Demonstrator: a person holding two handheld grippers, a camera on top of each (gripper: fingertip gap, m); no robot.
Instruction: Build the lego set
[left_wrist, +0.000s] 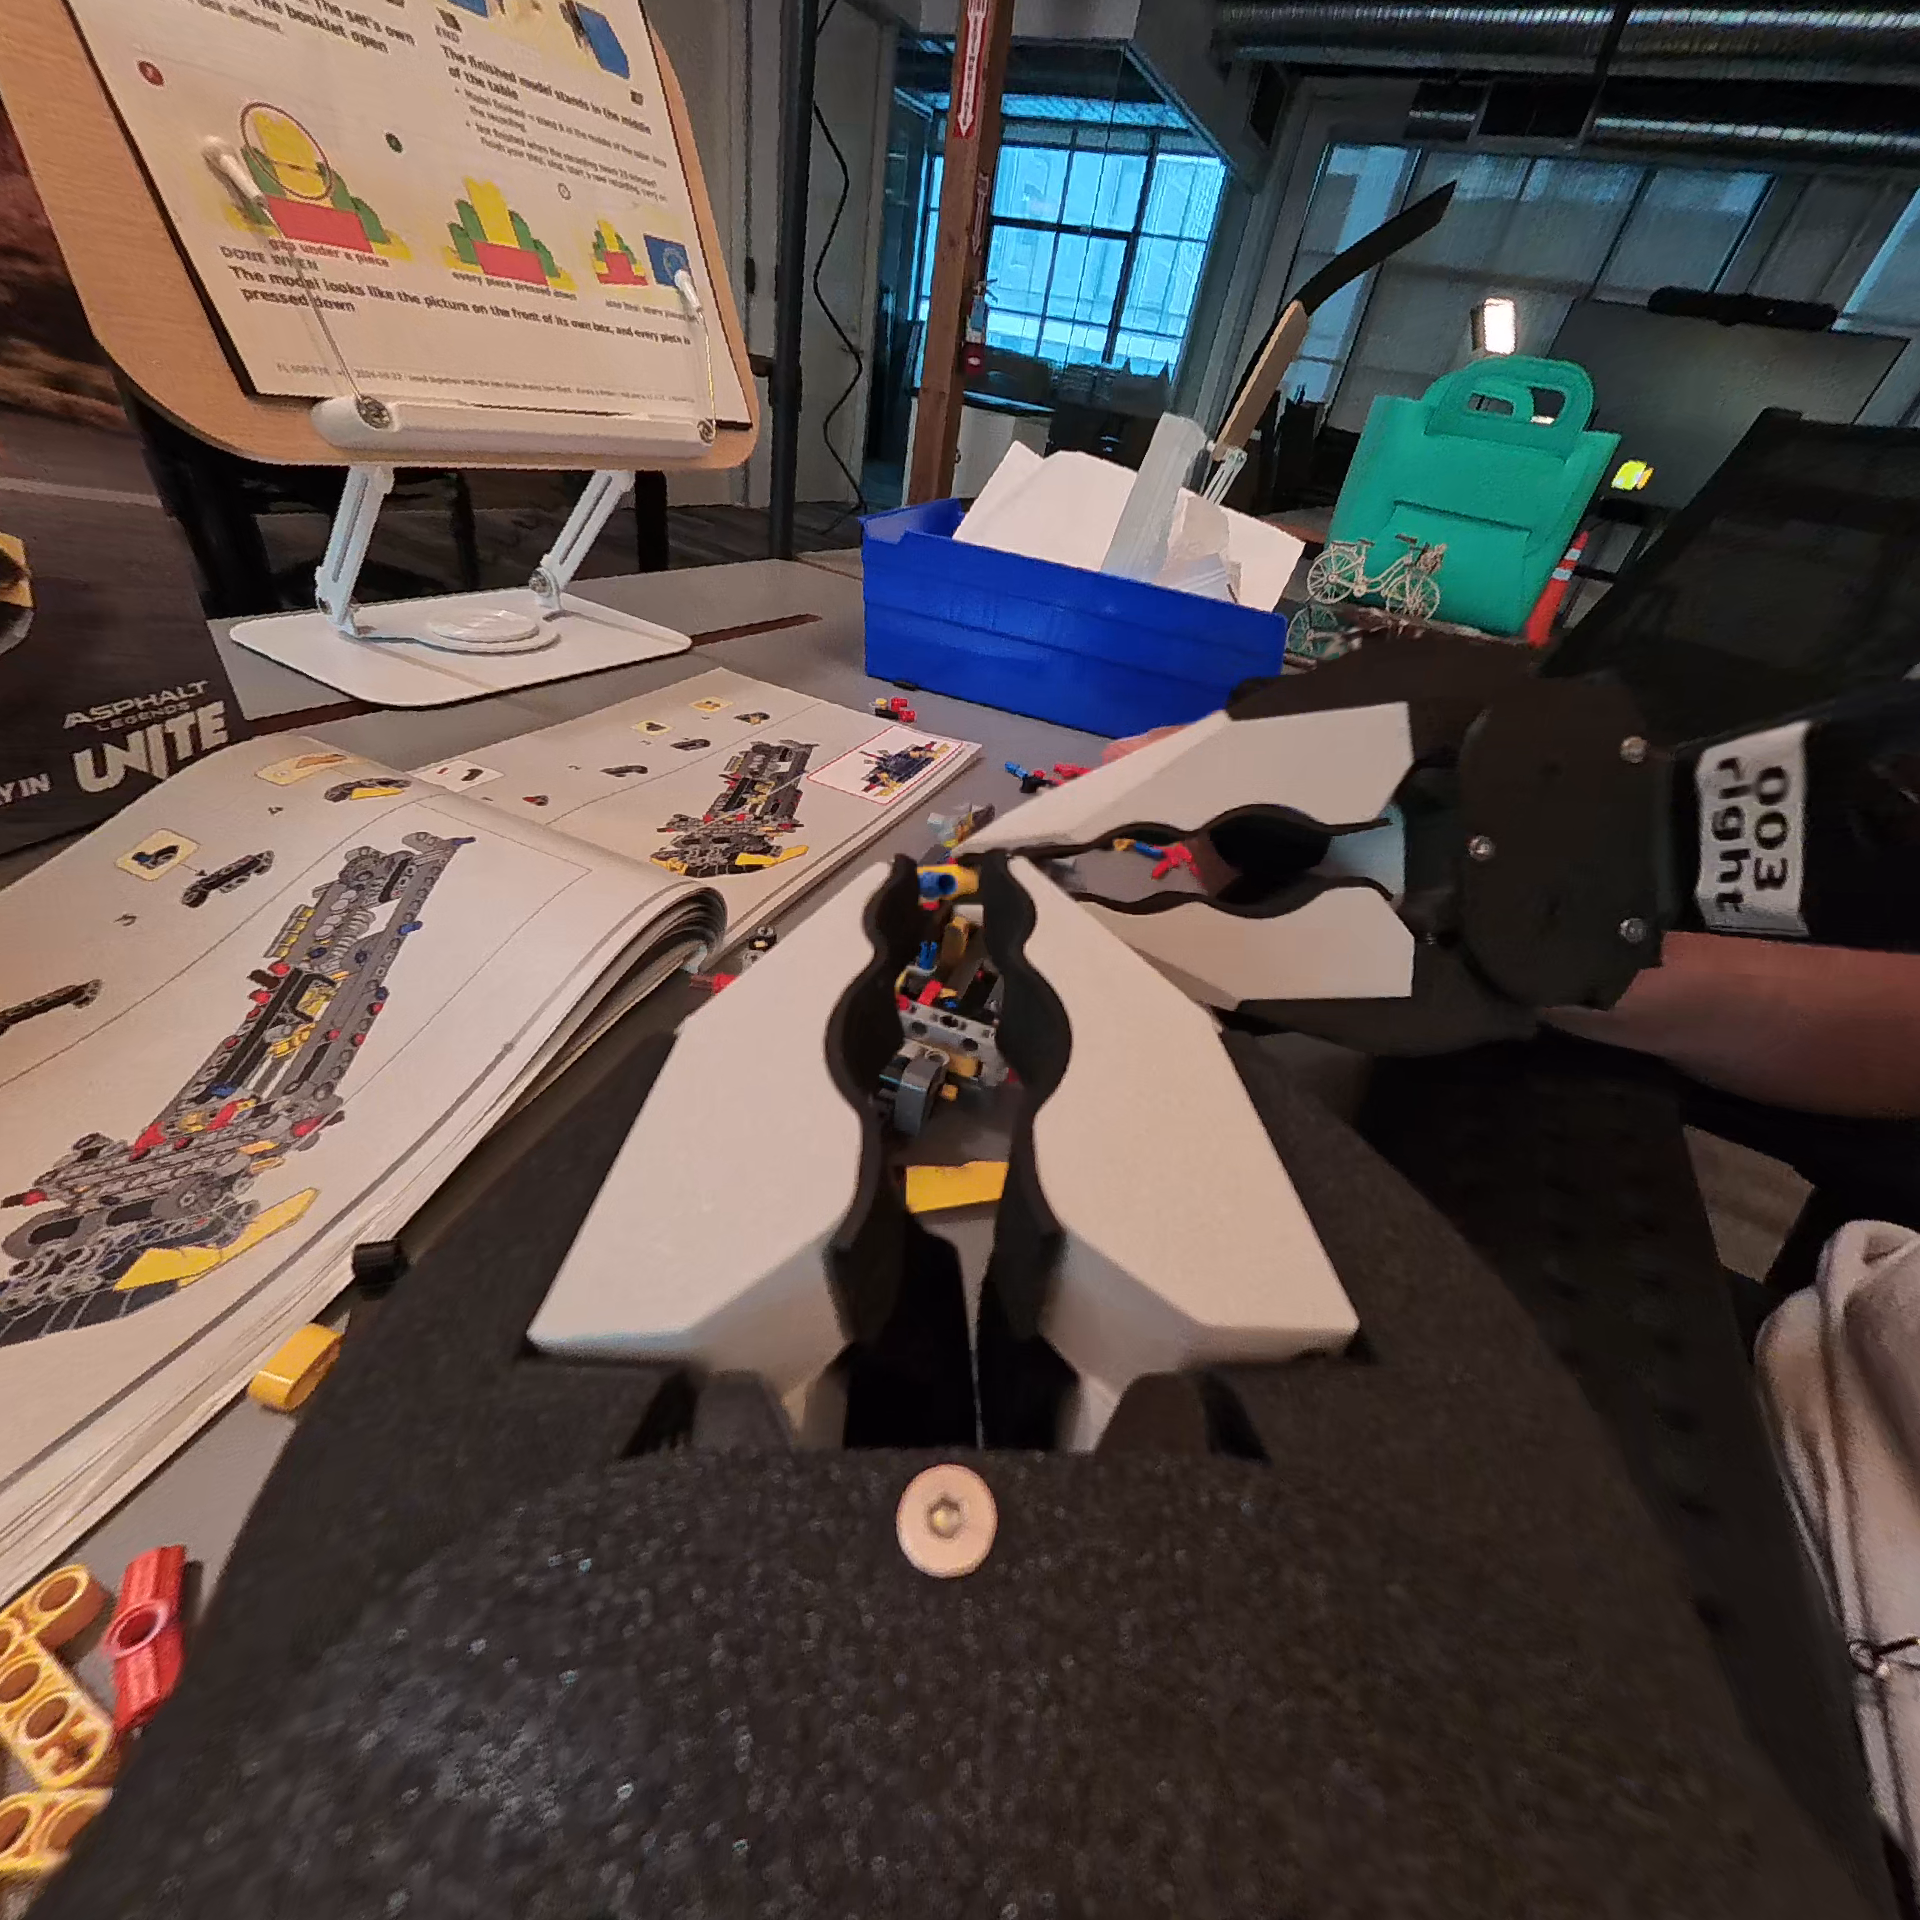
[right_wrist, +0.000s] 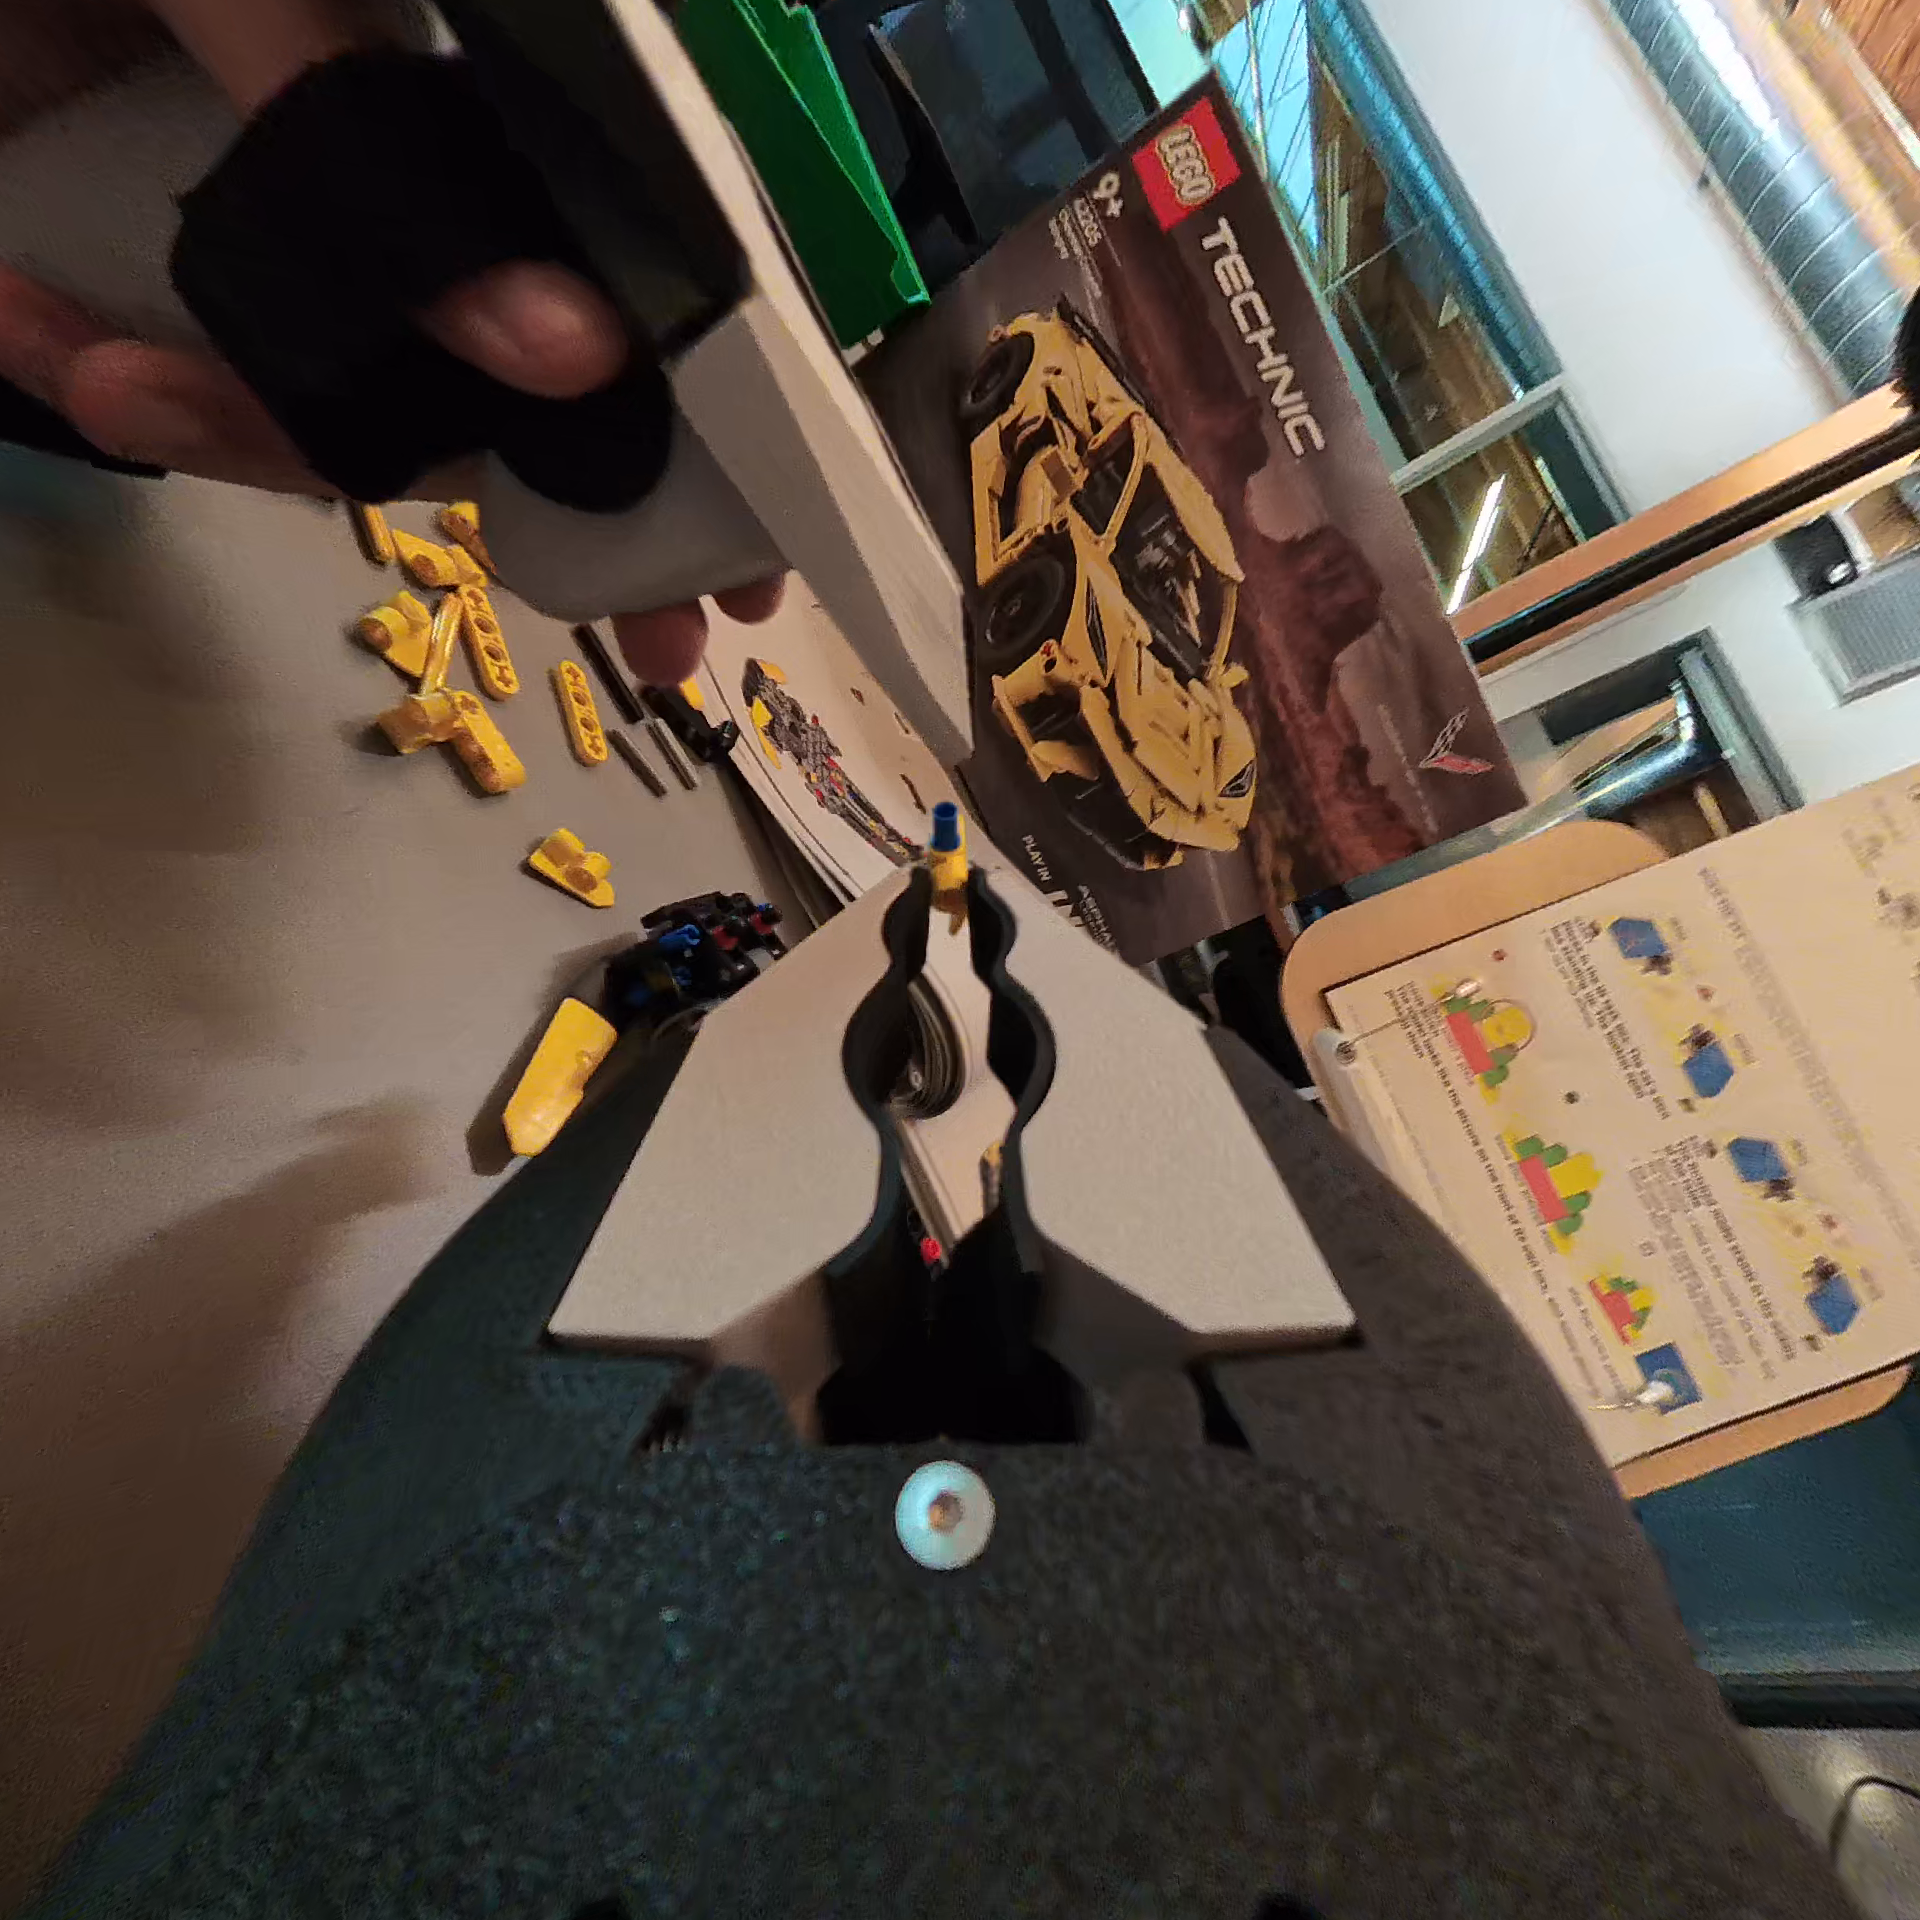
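A small yellow piece with a blue pin (left_wrist: 943, 883) sits where both grippers' tips meet, above the table. My right gripper (right_wrist: 945, 894) is shut on its yellow end (right_wrist: 948, 857), and the blue pin sticks out past the tips. My left gripper (left_wrist: 945, 883) has its jaws narrowly apart with the same piece between the tips. The right gripper (left_wrist: 971, 857) comes in from the right in the left wrist view. The partly built black, grey and yellow model (left_wrist: 940, 1023) lies on the table below and also shows in the right wrist view (right_wrist: 707, 945). A gloved hand holds the left gripper's fingers (right_wrist: 748, 468).
The open instruction booklet (left_wrist: 312, 987) lies to the left. A stand with a printed sheet (left_wrist: 416, 208) and a blue bin (left_wrist: 1060, 644) are behind. The set's box (right_wrist: 1195, 582) stands upright. Loose yellow parts (right_wrist: 457, 665) and small red and blue pins (left_wrist: 1039, 774) lie scattered. Only a small space, under 4 cm, lies between the two pairs of fingers.
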